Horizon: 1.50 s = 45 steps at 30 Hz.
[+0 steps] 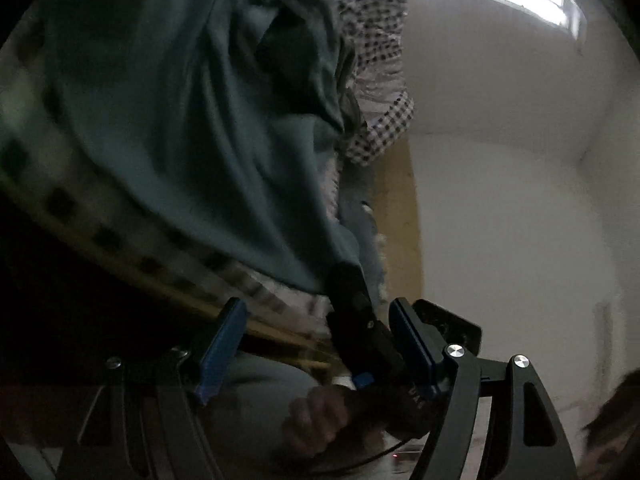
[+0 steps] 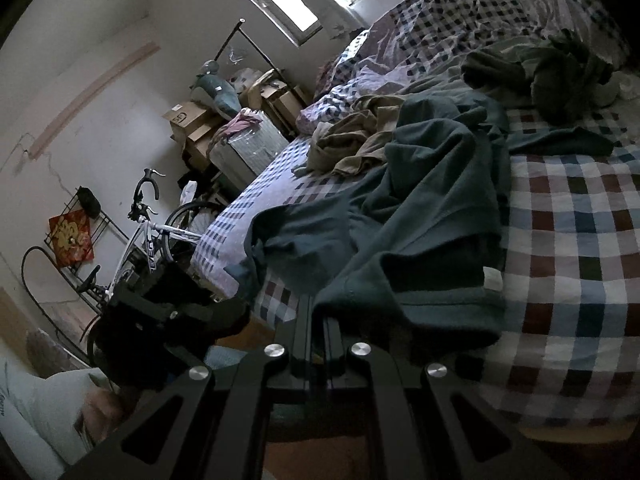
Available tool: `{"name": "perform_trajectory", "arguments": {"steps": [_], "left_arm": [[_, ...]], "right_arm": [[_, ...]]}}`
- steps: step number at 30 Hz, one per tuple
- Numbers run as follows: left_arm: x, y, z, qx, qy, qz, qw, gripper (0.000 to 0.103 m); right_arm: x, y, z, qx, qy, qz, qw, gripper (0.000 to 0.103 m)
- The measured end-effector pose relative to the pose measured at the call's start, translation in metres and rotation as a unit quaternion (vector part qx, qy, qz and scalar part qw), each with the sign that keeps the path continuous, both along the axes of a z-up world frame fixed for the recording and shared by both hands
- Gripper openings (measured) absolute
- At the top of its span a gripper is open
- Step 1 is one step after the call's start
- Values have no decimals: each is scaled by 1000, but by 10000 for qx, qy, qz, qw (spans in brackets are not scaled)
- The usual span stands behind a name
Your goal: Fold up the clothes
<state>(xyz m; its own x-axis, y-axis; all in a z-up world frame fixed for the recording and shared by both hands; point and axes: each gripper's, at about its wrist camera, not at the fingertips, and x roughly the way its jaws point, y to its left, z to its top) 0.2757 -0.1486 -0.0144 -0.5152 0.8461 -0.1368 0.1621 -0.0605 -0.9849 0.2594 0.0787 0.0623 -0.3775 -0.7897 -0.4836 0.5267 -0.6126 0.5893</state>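
Note:
A dark teal garment lies crumpled across the checked bedsheet, its near hem hanging over the bed's edge. My right gripper is shut on that hem, the cloth draped over its fingertips. In the left wrist view the same teal garment fills the upper left. Its lowest corner is pinched by the right gripper, a black shape held by a hand. My left gripper stands open, its blue pads wide apart with no cloth between them, close below the pinched corner. Its dark body shows blurred beside the bed.
A khaki heap of clothes and a dark green garment lie farther back on the bed, by a rumpled checked quilt. Beyond the bed's edge stand a bicycle, stacked cardboard boxes and a wire rack.

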Motion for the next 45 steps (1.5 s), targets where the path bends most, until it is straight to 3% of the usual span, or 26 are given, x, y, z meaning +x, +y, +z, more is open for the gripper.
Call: {"name": "perform_trajectory", "arguments": {"steps": [5,11,13,18,27,29,30,37,42,45], "left_arm": [[-3,7,-10,475,-95,402,9980,77],[-9,30,-9,641,-98,441,9969,77],[-11,36,-7,615,-123,453,9970,77],[-11,29,9,144,57,685,9975,74],[-14,24,24,-284,55,636,9976,29],[-14,20,27,-344,59,662,9972,23],[-13,19,29,-380,62,675,9970,13],[-7,20,45,-652,328,791,9942,3],[-12,-14,66,-988,637,1069,9873,2],[-16,-39,79,-1181,810,1272,9815,2]], "right_arm": [[1,12,-3,-124,-135,-3,9998,3],[3,21,-6,-246,-284,9,9993,3],[4,22,-6,-244,-285,26,9993,3],[7,25,-7,-208,-290,44,9994,5],[8,23,-6,-125,-251,113,9995,6],[8,22,-7,-121,-251,142,9995,6],[9,21,-6,-111,-235,161,9995,6],[12,15,-3,-121,-140,303,9994,8],[15,10,0,-86,-22,410,9991,9],[16,8,0,-56,5,431,9991,15]]}}
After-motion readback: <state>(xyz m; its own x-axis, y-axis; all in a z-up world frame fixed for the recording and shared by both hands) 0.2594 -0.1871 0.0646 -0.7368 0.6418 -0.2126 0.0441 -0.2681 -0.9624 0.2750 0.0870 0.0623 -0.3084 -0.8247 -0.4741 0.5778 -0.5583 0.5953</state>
